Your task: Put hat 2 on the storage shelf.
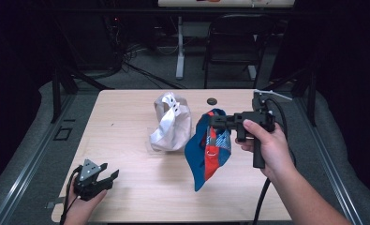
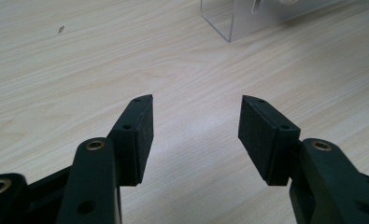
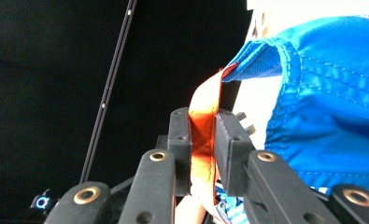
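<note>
Cloth (image 1: 209, 147), blue with red and orange panels, hangs right of centre in the high view, pinched at its top edge by the right gripper (image 1: 214, 120) and lifted so most of it dangles above the table (image 1: 126, 122). In the right gripper view, that gripper (image 3: 203, 140) has its jaws pressed together on an orange strip of the cloth (image 3: 322, 107), which spreads across the right half of the frame. Just left of the cloth in the high view sits a white bag (image 1: 171, 123). At lower left, the left gripper (image 1: 108, 177) rests near the table edge; its own view shows the jaws (image 2: 195, 135) spread over bare wood, nothing between them.
</note>
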Available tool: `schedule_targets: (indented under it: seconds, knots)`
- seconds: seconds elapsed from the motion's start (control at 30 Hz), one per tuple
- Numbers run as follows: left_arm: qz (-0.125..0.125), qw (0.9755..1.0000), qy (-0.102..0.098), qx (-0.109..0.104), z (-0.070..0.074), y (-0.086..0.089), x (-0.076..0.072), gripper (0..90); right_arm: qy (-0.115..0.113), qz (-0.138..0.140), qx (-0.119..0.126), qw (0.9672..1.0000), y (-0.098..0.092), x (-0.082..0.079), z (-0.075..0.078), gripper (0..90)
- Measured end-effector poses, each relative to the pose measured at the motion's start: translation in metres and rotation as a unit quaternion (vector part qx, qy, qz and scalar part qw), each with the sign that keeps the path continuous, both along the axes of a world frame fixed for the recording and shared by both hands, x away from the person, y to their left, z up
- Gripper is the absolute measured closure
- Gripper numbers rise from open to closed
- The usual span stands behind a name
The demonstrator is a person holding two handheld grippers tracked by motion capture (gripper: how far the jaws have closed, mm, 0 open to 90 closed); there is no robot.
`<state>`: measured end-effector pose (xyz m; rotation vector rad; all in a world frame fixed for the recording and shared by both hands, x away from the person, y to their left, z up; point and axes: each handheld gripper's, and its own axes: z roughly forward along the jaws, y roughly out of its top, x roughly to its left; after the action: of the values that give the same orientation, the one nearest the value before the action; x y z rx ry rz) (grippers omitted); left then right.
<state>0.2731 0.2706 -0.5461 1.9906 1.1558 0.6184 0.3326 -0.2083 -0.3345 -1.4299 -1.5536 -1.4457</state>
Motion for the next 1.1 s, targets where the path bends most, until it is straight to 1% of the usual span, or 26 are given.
schedule_targets:
  seconds: [0.1,0.17,0.2,0.27,0.43,0.47,0.5,0.53,0.63,0.67,0.73,0.9,0.93,0.97,1.03,1.1]
  knots:
    - [0.0,1.0,0.003,0.001,-0.001,-0.001,0.0,45.9,0.0,-0.008,-0.005,1.0,-0.004,0.003,0.006,77.9]
    - [-0.002,1.0,0.005,0.002,0.0,-0.001,0.001,45.9,-0.001,-0.013,-0.013,0.9998,-0.007,0.006,0.011,77.9]
    - [-0.002,1.0,0.005,0.002,0.0,-0.001,0.001,45.9,-0.001,-0.013,-0.013,0.9998,-0.007,0.006,0.011,77.9]
    - [-0.003,1.0,0.002,0.004,-0.001,-0.002,0.002,45.9,-0.004,-0.025,-0.016,0.9996,-0.013,0.011,0.018,77.9]
    - [-0.003,1.0,0.003,0.003,-0.002,-0.002,0.003,45.9,-0.009,-0.035,-0.018,0.9992,-0.019,0.017,0.025,77.9]
    - [-0.004,1.0,0.003,0.005,-0.002,-0.002,0.003,45.9,-0.011,-0.042,-0.021,0.9989,-0.022,0.02,0.028,77.9]
    - [-0.004,1.0,0.003,0.005,-0.002,-0.002,0.003,45.9,-0.011,-0.042,-0.021,0.9989,-0.022,0.02,0.028,77.9]
    - [-0.005,1.0,0.003,0.005,-0.002,-0.001,0.003,45.9,-0.013,-0.05,-0.024,0.9984,-0.024,0.024,0.031,77.9]
    - [-0.001,1.0,0.004,0.002,-0.002,-0.001,0.003,45.9,-0.014,-0.058,-0.026,0.9979,-0.027,0.029,0.033,77.9]
    - [-0.001,1.0,0.005,0.003,-0.002,-0.001,0.003,45.9,-0.017,-0.066,-0.022,0.9974,-0.032,0.036,0.035,77.9]
    - [-0.003,1.0,0.006,0.003,-0.002,-0.001,0.003,45.9,-0.015,-0.075,-0.015,0.997,-0.033,0.041,0.038,77.9]
    - [-0.003,1.0,0.007,0.002,-0.002,0.0,0.003,45.9,-0.022,-0.082,-0.025,0.996,-0.034,0.053,0.042,77.9]
    - [-0.001,1.0,0.003,0.0,-0.003,0.0,0.003,45.9,-0.022,-0.086,-0.027,0.9957,-0.033,0.056,0.043,77.9]
    - [-0.001,1.0,0.003,0.0,-0.003,0.0,0.003,45.9,-0.022,-0.086,-0.027,0.9957,-0.033,0.056,0.043,77.9]
    - [-0.002,1.0,0.002,0.0,-0.002,0.0,0.003,45.9,-0.02,-0.094,-0.033,0.9948,-0.033,0.062,0.042,77.9]
    - [-0.002,1.0,0.003,0.0,-0.002,0.0,0.003,45.9,-0.018,-0.096,-0.036,0.9946,-0.034,0.064,0.041,77.9]
